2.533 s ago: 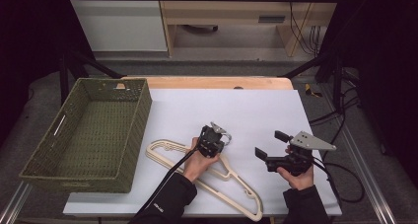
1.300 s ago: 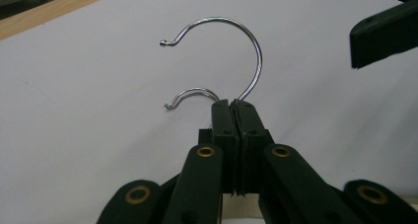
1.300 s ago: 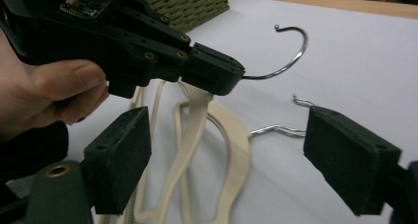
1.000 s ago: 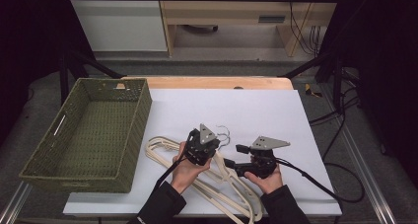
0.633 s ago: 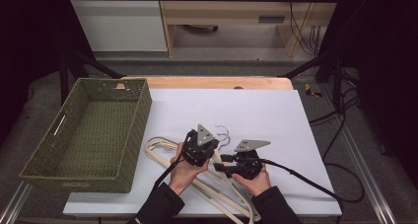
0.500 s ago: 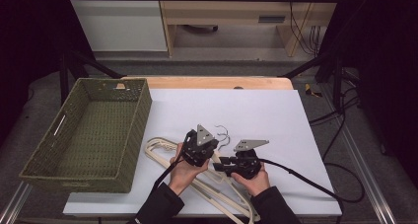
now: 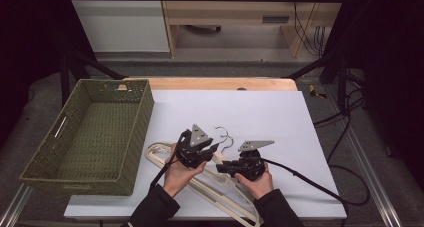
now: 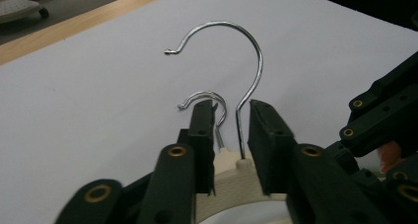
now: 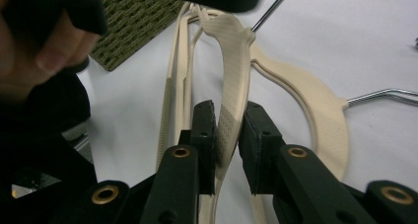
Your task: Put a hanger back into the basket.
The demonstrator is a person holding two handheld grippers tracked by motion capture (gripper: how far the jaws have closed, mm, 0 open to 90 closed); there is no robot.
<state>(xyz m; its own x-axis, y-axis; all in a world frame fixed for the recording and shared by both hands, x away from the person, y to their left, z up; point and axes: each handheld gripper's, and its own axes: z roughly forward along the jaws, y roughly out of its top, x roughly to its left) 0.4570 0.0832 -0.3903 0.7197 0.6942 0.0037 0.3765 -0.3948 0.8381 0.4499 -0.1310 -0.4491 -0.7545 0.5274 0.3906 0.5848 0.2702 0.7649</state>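
Two cream plastic hangers with wire hooks lie overlapped at the table's front. The upper hanger (image 9: 231,41) is tipped on edge. My left gripper (image 7: 212,149) is at its neck (image 8: 236,172), shut on it, with the tall wire hook (image 8: 251,61) rising between the pads. A second, smaller hook (image 8: 212,98) lies just behind the left pad. My right gripper (image 7: 221,167) points left and is shut on the textured arm (image 9: 227,120) of the same hanger. The lower hanger (image 9: 315,110) lies flat on the table, its hook (image 9: 389,94) pointing right.
A green woven basket (image 7: 145,117) stands empty at the left of the white table (image 7: 260,112), close to the hangers' left ends (image 7: 156,152). Cables (image 7: 310,179) trail off to the right. The person's left hand (image 9: 54,51) is close to my right gripper.
My right gripper has come in from the right side of the table and now grips the hanger's arm. My left gripper shifted slightly left, staying at the neck.
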